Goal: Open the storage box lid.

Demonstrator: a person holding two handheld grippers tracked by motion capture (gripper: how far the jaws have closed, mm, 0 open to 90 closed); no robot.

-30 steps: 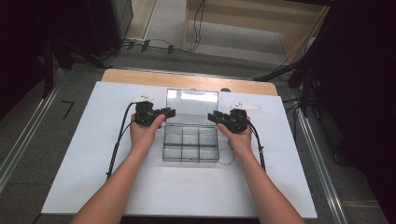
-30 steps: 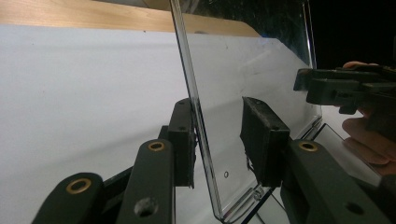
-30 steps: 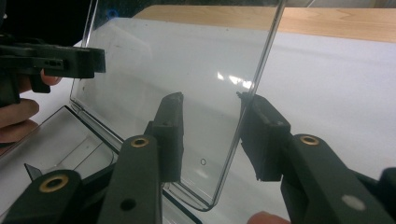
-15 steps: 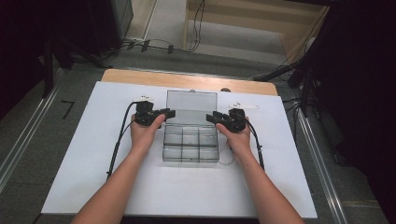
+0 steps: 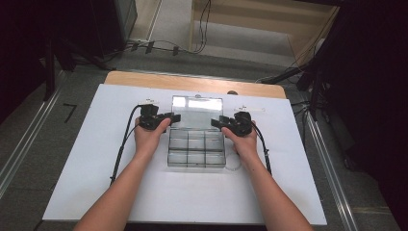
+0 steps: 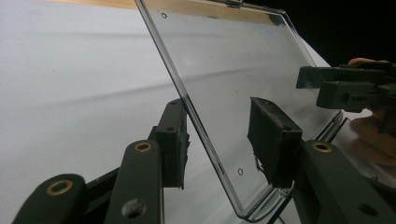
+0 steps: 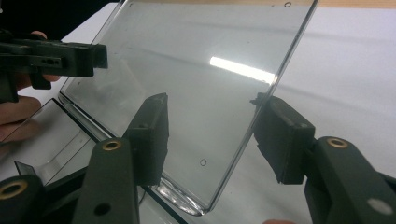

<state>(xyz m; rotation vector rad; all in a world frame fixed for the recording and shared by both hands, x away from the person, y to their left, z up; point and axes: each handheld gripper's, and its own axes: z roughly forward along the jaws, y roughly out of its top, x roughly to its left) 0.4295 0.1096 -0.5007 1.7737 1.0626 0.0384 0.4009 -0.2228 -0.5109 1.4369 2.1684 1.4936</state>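
Observation:
A clear plastic compartment box [image 5: 196, 153] lies in the middle of the white sheet, and its clear lid [image 5: 197, 111] is raised and leans back. My left gripper [image 5: 174, 117] is at the lid's left edge and my right gripper [image 5: 215, 121] at its right edge. In the left gripper view the lid [image 6: 233, 70] passes between the jaws of the left gripper [image 6: 219, 135] with a gap to the far pad [image 6: 271, 135]. In the right gripper view the lid [image 7: 201, 65] stands between the jaws of the right gripper [image 7: 215, 135]. Both pairs of jaws have just been opening and neither clamps the lid.
The white sheet [image 5: 96, 159] covers a wooden table whose bare far edge [image 5: 192, 83] shows behind the box. Black cables [image 5: 122, 149] trail from both grippers over the sheet. Small white labels [image 5: 251, 109] lie at the back. The floor on both sides has rails and cables.
Both hands keep their places at the lid's sides. The lid stays raised. The jaws look slightly wider than before.

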